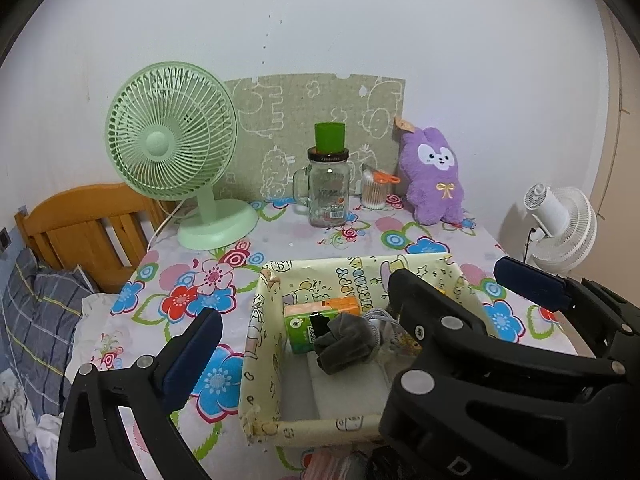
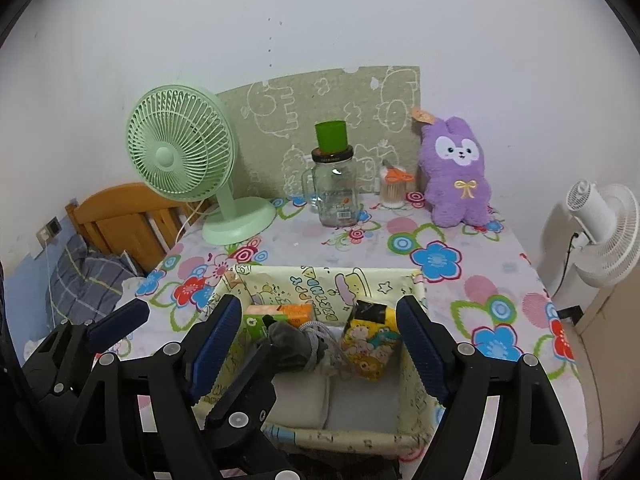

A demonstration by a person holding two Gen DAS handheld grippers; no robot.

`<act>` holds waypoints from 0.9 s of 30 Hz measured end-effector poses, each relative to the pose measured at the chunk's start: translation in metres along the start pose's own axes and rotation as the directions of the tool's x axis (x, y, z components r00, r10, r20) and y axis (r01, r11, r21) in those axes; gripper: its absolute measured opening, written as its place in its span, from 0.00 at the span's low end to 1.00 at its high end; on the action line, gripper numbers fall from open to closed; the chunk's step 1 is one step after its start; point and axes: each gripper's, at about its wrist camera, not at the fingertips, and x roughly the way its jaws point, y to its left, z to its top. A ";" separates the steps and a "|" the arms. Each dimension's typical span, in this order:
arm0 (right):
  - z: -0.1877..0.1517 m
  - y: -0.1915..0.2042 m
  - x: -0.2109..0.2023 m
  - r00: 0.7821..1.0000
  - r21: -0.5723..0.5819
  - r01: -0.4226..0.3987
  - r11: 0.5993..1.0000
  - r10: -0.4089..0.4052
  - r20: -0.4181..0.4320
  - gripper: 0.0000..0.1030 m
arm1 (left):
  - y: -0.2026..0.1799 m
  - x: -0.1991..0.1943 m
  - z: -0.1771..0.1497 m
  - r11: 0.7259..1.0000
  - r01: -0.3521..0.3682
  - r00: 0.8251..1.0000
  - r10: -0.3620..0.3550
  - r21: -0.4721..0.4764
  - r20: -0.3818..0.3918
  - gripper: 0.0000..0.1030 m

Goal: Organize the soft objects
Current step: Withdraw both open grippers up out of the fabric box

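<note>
A cream cartoon-print box (image 1: 256, 344) (image 2: 416, 376) sits at the near edge of the flowered table. Inside lie a grey soft pouch (image 1: 344, 344) (image 2: 292, 344), a green and orange tissue pack (image 1: 308, 320) (image 2: 276, 314) and a yellow cartoon pack (image 2: 370, 344). A purple plush rabbit (image 1: 434, 176) (image 2: 458, 176) leans on the wall at the back right. My left gripper (image 1: 308, 328) is open and empty over the box. My right gripper (image 2: 320, 348) is open and empty, its fingers either side of the box's contents. The left gripper's fingers (image 2: 120, 324) show in the right wrist view.
A green desk fan (image 1: 172, 140) (image 2: 184, 148) stands back left. A glass jar mug (image 1: 328, 192) (image 2: 334, 192) with a green cup on top and a cotton-swab pot (image 1: 376, 190) (image 2: 394, 190) stand at the back. A white fan (image 1: 560, 228) (image 2: 604, 232) stands off the table's right edge. A wooden bed frame (image 1: 80, 228) is left.
</note>
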 end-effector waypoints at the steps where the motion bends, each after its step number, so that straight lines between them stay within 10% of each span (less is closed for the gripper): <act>1: 0.000 0.000 -0.003 1.000 0.000 0.003 1.000 -0.003 0.004 0.80 | -0.001 -0.002 0.000 1.000 0.001 1.000 -0.001 0.001 0.003 1.00; 27: -0.031 0.002 -0.079 0.992 -0.002 0.091 0.996 -0.091 0.092 0.89 | -0.019 -0.066 -0.029 0.999 0.039 0.996 -0.041 0.027 0.085 1.00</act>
